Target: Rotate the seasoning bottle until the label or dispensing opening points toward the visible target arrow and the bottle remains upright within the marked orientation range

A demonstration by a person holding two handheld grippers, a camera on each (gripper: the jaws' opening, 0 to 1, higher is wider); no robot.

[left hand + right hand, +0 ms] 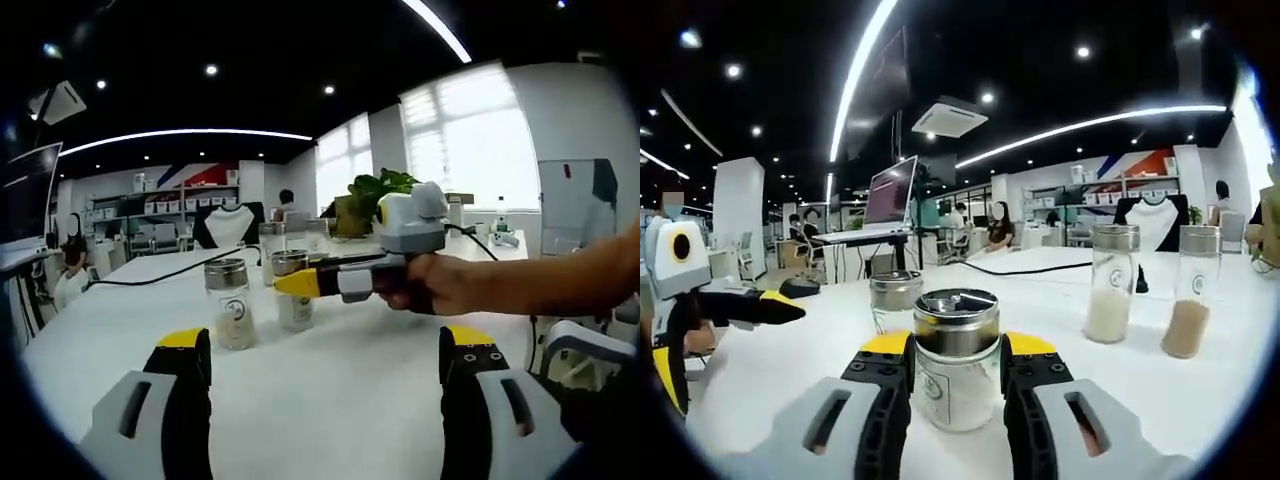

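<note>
Right gripper view: a seasoning bottle with a chrome shaker lid is seen upright on the white table, clamped between the yellow-tipped jaws of the right gripper, whose pads press against its glass sides. A paper label is faced toward the camera, and pale granules are seen inside. Just behind it a second short jar is placed. Two taller shakers are stood further right, one with white contents and one with brown contents. The left gripper is seen at the left edge, held off the table.

In the left gripper view, the left gripper's jaws are spread wide with nothing between them, above bare tabletop. The right gripper is held by a hand and is closed around a bottle beside a chrome-lidded jar. A black cable is laid across the table.
</note>
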